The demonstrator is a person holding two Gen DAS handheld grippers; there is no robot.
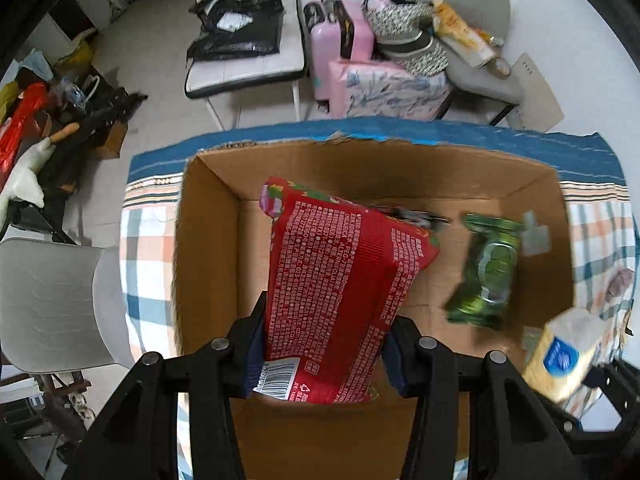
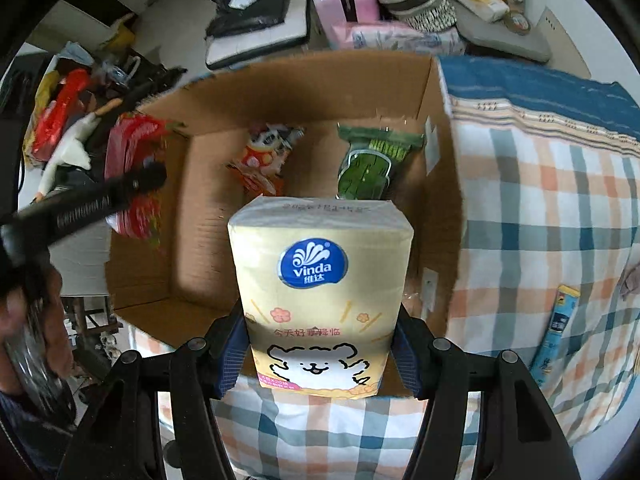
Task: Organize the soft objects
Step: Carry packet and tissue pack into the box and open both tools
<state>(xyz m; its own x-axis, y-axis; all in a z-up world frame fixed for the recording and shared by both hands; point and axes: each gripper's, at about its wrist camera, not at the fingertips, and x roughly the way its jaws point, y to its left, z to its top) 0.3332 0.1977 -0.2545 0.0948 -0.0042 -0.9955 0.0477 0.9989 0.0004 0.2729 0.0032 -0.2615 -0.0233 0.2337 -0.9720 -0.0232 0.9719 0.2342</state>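
Observation:
An open cardboard box [image 1: 208, 240] [image 2: 440, 184] stands on a checked cloth. My left gripper [image 1: 324, 356] is shut on a red snack bag [image 1: 340, 276] and holds it over the box; the bag also shows blurred in the right wrist view [image 2: 136, 184]. My right gripper [image 2: 320, 356] is shut on a yellow Vinda tissue pack [image 2: 320, 276] at the box's near edge; it appears in the left wrist view [image 1: 564, 356]. Inside the box lie a green packet [image 1: 486, 272] [image 2: 366, 164] and an orange snack bag [image 2: 264, 160].
The checked cloth [image 2: 540, 220] covers the table around the box. A blue-yellow sachet [image 2: 554, 332] lies on it at the right. Chairs [image 1: 244, 40], a pink suitcase [image 1: 340, 40] and clutter stand beyond the table; a grey chair [image 1: 52, 304] is at the left.

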